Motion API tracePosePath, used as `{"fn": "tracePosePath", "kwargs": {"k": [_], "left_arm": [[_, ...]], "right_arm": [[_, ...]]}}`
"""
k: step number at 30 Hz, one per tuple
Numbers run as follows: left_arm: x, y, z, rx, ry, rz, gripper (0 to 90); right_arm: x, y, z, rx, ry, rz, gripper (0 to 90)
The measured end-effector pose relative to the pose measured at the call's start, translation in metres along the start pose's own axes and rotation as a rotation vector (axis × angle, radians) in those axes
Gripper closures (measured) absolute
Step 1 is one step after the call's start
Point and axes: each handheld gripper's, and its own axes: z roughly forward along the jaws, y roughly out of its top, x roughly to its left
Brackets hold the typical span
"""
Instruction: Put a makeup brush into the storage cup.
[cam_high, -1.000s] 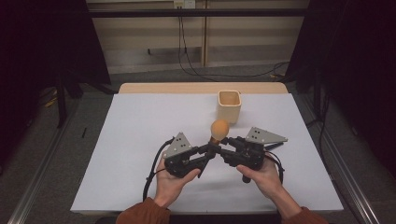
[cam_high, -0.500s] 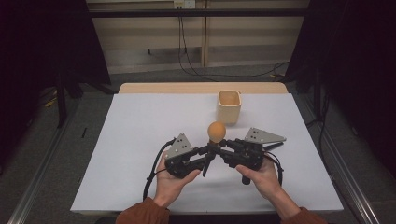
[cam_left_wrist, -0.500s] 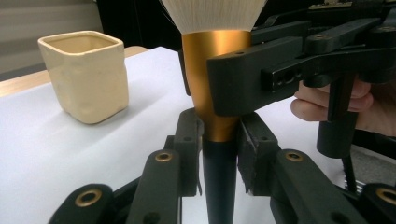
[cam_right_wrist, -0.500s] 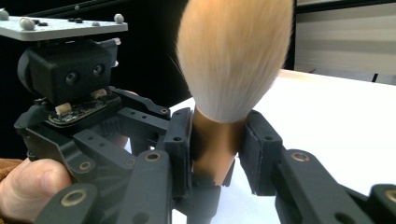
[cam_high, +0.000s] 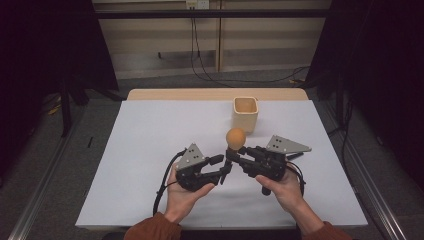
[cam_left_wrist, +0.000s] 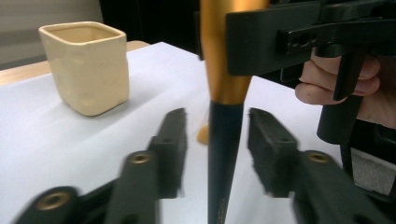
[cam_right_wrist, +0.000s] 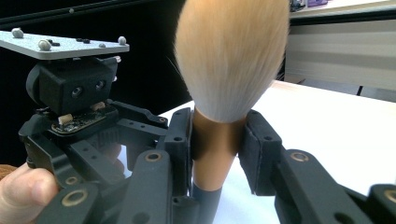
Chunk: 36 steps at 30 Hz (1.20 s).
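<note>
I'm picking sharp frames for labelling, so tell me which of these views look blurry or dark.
Left gripper view: the left gripper is smeared by blur as its jaws have just been opening off the brush handle; the cup is fairly sharp. Right gripper view: crisp bristles and right gripper. High view: white table evenly lit, surroundings very dark.

The soft-bristled orange makeup brush (cam_high: 235, 137), with its orange ferrule and dark tapered handle, is standing upright above the counter (cam_high: 150, 145).
</note>
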Motion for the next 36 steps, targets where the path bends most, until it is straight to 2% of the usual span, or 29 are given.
{"fn": "tracePosePath", "kwargs": {"k": [3,4,6,7,10,13,15,17,21,25,26,29,30,33,36], "left_arm": [[0.003,-0.001,-0.003,-0.011,0.019,-0.032,47.3],[0.004,-0.001,-0.005,-0.013,0.030,-0.035,45.6],[0.006,-0.002,-0.007,-0.007,0.084,-0.040,36.7],[0.007,-0.002,-0.009,-0.009,0.093,-0.041,32.3],[0.010,-0.002,-0.014,-0.009,0.130,-0.031,27.2],[0.014,-0.002,-0.015,0.006,0.174,-0.047,12.7],[0.016,-0.004,-0.017,0.002,0.179,-0.071,8.1],[0.018,-0.004,-0.019,0.002,0.177,-0.077,3.2],[0.021,-0.008,-0.027,-0.016,0.191,-0.059,1.6],[0.022,-0.014,-0.038,-0.038,0.265,-0.034,1.1],[0.023,-0.016,-0.041,-0.041,0.274,-0.029,1.2],[0.027,-0.020,-0.047,-0.059,0.312,0.013,1.1],[0.029,-0.021,-0.049,-0.058,0.319,0.014,1.1],[0.034,-0.024,-0.056,-0.053,0.330,-0.022,1.2],[0.039,-0.028,-0.064,-0.063,0.347,-0.031,0.9]], "right_arm": [[-0.001,0.001,-0.001,-0.005,-0.005,0.000,66.5],[-0.002,0.001,-0.001,-0.006,-0.006,-0.002,66.5],[-0.002,0.001,-0.002,-0.010,-0.009,-0.005,66.5],[-0.002,0.002,-0.003,-0.012,-0.012,-0.006,66.5],[-0.004,0.003,-0.005,-0.016,-0.019,-0.013,66.5],[-0.005,0.004,-0.006,-0.018,-0.026,-0.012,66.5],[-0.006,0.003,-0.007,-0.019,-0.028,-0.015,66.5],[-0.006,0.004,-0.006,-0.021,-0.040,-0.022,66.4],[-0.006,0.006,-0.007,-0.028,-0.044,-0.032,66.5],[-0.010,0.008,-0.010,-0.032,-0.070,-0.038,66.5],[-0.013,0.008,-0.010,-0.034,-0.076,-0.040,66.5],[-0.019,0.011,-0.012,-0.039,-0.100,-0.041,66.5],[-0.020,0.012,-0.013,-0.040,-0.107,-0.041,66.5],[-0.027,0.017,-0.013,-0.027,-0.134,-0.052,66.5],[-0.032,0.023,-0.014,-0.029,-0.158,-0.056,66.4]]}}
